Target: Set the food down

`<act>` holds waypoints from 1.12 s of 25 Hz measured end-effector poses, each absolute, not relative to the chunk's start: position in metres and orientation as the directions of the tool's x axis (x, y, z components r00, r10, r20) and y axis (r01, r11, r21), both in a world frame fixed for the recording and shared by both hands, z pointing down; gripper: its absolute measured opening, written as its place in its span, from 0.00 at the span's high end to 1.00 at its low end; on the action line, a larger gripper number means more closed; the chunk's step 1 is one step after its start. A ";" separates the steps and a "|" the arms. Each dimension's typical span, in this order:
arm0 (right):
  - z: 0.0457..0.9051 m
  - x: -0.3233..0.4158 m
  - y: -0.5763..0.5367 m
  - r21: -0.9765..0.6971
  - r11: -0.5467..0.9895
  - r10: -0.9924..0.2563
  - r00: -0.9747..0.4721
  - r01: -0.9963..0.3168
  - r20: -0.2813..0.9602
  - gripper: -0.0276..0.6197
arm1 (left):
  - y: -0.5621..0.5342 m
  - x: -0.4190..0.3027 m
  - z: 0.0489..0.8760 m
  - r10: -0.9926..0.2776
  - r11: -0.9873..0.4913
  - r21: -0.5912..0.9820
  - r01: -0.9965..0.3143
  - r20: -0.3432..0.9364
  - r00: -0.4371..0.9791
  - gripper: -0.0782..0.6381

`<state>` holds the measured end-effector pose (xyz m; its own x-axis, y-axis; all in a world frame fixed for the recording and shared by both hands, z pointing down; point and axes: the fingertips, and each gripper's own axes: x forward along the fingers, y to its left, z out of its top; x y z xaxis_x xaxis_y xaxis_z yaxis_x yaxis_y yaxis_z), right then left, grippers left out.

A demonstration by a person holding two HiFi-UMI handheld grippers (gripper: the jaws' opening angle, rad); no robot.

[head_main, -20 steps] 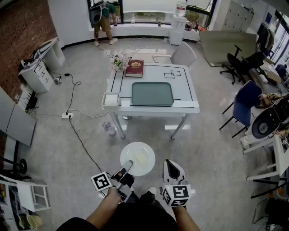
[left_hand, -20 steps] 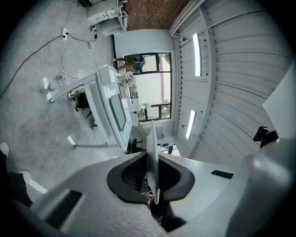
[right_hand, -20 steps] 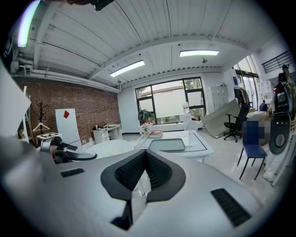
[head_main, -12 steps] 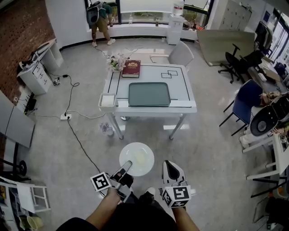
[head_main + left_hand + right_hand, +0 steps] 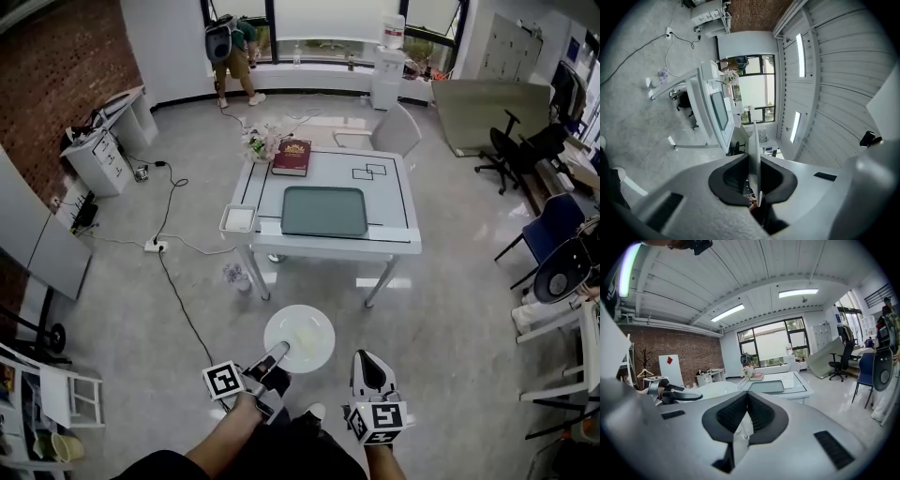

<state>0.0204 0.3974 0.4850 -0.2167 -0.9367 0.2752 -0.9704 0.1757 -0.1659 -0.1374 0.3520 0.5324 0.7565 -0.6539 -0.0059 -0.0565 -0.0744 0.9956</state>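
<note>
A white plate [image 5: 299, 337] with a pale piece of food [image 5: 305, 336] on it hangs above the floor, short of the table [image 5: 394, 202]. My left gripper [image 5: 275, 357] is shut on the plate's near-left rim. In the left gripper view the plate [image 5: 754, 140] runs edge-on between the pads. My right gripper [image 5: 367, 362] is beside it on the right, shut and holding nothing. The right gripper view shows the plate [image 5: 715, 389] to the left of my right gripper [image 5: 747, 414].
On the white table lie a green tray [image 5: 324, 211], a small white tray [image 5: 238, 218], a red book [image 5: 292, 157] and flowers [image 5: 261, 142]. A grey chair [image 5: 398, 127] stands behind it. A cable [image 5: 178, 300] and a small bouquet [image 5: 234, 275] lie on the floor.
The head view has swung slightly, so the table and room sit a little further right. Both grippers hold the same pose, and the plate stays in the left one.
</note>
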 end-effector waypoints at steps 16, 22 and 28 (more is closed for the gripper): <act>0.492 0.056 0.397 -0.200 0.205 -0.922 -0.257 -0.958 0.290 0.94 | 0.337 -0.102 0.535 -0.678 -0.055 0.998 -0.044 -0.005 0.735 0.86; 0.506 0.062 0.368 -0.203 0.203 -0.913 -0.260 -0.958 0.316 0.94 | 0.304 -0.095 0.547 -0.680 -0.049 0.998 -0.051 0.004 0.733 0.85; 0.518 0.071 0.317 -0.188 0.197 -0.906 -0.252 -0.962 0.339 0.94 | 0.254 -0.087 0.557 -0.678 -0.031 0.998 -0.050 0.016 0.735 0.85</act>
<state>0.0709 0.3169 0.5184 -0.2520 -0.9063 0.3393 -0.9622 0.1972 -0.1880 -0.0870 0.2538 0.5569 0.7348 -0.6781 0.0155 -0.0496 -0.0309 0.9983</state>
